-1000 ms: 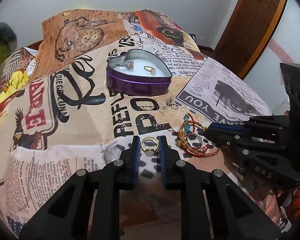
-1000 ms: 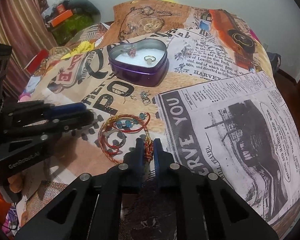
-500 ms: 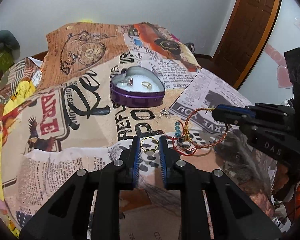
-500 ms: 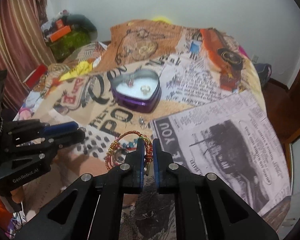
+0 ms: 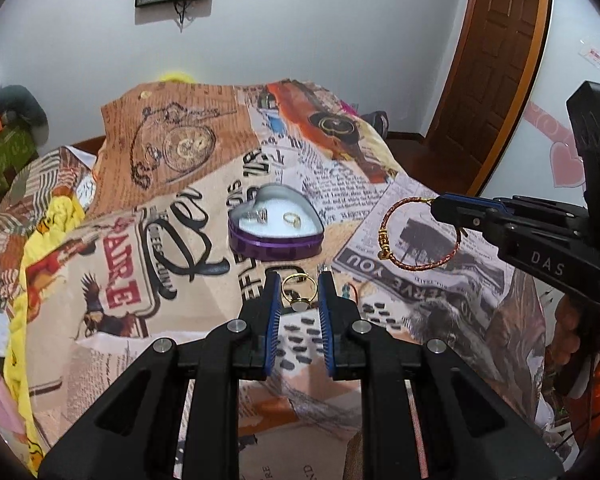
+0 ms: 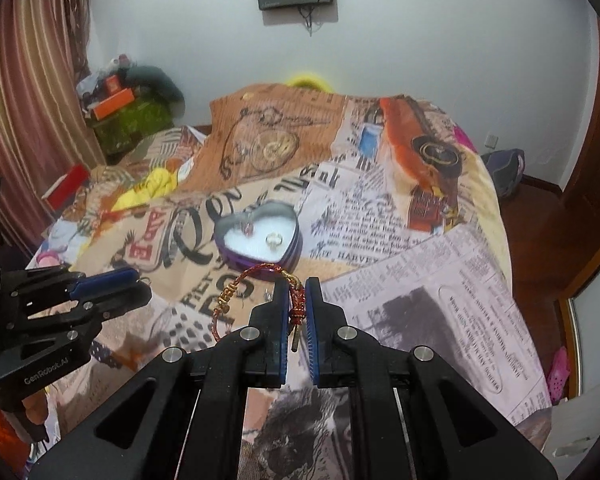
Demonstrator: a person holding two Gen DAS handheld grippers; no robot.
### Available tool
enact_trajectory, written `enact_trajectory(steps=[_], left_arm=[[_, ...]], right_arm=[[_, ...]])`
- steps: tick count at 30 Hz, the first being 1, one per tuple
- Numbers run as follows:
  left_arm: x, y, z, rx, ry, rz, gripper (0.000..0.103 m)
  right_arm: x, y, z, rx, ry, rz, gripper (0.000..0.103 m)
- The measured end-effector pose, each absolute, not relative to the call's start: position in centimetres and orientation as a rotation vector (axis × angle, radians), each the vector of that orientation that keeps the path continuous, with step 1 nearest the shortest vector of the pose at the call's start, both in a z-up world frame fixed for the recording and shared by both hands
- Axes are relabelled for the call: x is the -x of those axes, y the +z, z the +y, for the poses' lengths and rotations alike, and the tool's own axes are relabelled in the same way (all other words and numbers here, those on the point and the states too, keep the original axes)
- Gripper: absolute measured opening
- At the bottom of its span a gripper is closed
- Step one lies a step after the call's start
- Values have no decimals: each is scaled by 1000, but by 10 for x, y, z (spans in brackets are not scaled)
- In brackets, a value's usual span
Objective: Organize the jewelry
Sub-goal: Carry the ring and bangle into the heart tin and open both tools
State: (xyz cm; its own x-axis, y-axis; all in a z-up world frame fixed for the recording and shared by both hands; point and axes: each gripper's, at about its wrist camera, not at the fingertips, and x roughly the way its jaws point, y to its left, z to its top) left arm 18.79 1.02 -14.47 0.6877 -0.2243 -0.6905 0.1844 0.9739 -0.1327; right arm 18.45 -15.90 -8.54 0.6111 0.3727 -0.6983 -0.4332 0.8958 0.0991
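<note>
Gold ring [image 5: 298, 294]: pinched in left hand-held gripper [image 5: 299, 296], lower centre. Red cord bracelet [image 5: 418, 234]: clamped in right hand-held gripper [image 6: 296, 304], dangling. Heart-shaped tin [image 5: 276, 228]: on bed, straight ahead, above ring; left nearer.

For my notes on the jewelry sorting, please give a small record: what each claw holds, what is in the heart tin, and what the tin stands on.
left claw: shut on gold ring
right claw: shut on red bracelet, which hangs in the air
heart tin: open, purple wall, two rings inside
surface: printed bedspread
</note>
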Motion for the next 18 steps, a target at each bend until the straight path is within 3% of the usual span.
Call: enact_trajectory(steps=[18], left_arm=[[-233,-137,11,50,-217,741,17]], right_arm=[[-225,-80,-145,67,487,739,7]])
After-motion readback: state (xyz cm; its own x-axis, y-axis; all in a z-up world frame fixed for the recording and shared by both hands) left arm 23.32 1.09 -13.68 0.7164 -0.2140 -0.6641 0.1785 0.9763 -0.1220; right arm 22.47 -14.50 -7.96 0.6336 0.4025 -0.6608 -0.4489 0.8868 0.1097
